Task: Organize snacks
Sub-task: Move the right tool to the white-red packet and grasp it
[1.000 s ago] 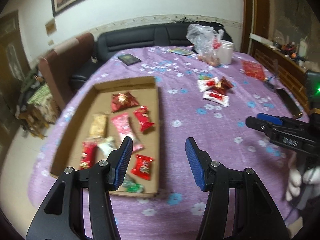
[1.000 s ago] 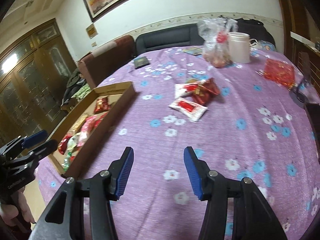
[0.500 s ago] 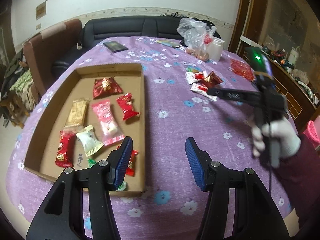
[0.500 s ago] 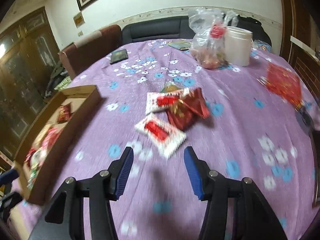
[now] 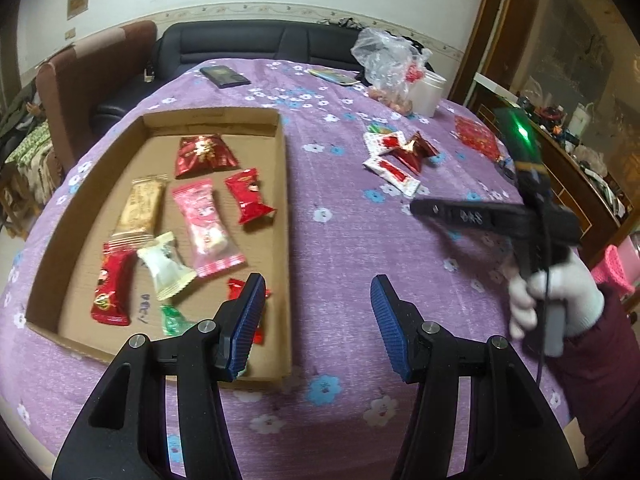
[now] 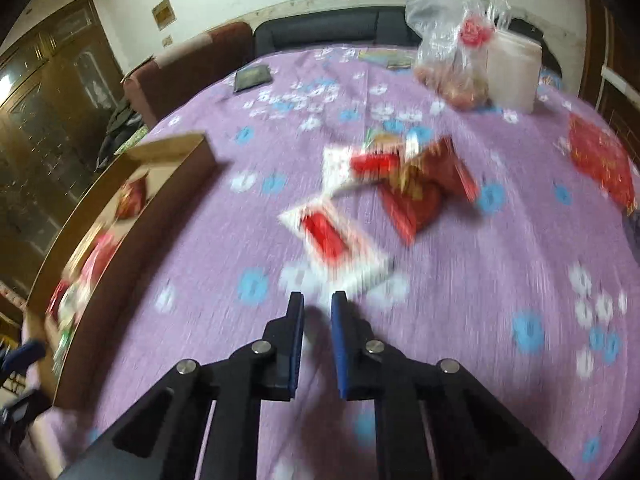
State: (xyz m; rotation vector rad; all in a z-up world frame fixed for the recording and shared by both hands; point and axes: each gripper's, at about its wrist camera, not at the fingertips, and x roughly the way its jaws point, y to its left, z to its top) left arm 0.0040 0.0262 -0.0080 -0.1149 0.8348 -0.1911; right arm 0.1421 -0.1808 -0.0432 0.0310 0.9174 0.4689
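Note:
A shallow cardboard tray (image 5: 280,200) lies on the purple flowered tablecloth and holds several wrapped snacks, red, pink, tan and white. My left gripper (image 5: 316,300) hovers open over the tray's near right corner, nothing between its blue pads. To the right lies a small pile of loose snacks (image 5: 404,150), with a white-and-red packet (image 5: 394,170) nearest. My right gripper (image 6: 317,304) is shut and empty, its tips just short of that white-and-red packet (image 6: 332,240). A white-gloved hand (image 5: 560,300) holds it, and in the left wrist view the right gripper (image 5: 416,206) reaches toward the pile.
A clear plastic bag (image 5: 384,60) and a white jar (image 5: 430,92) stand at the table's far side, a red packet (image 5: 478,138) farther right. A dark flat case (image 5: 224,76) lies near the sofa (image 5: 248,46). A wooden sideboard (image 5: 580,184) borders the right.
The right gripper has travelled forward to the loose snack pile and its jaws have gone from open to shut. The left gripper has tipped slightly downward over the tray and stayed open.

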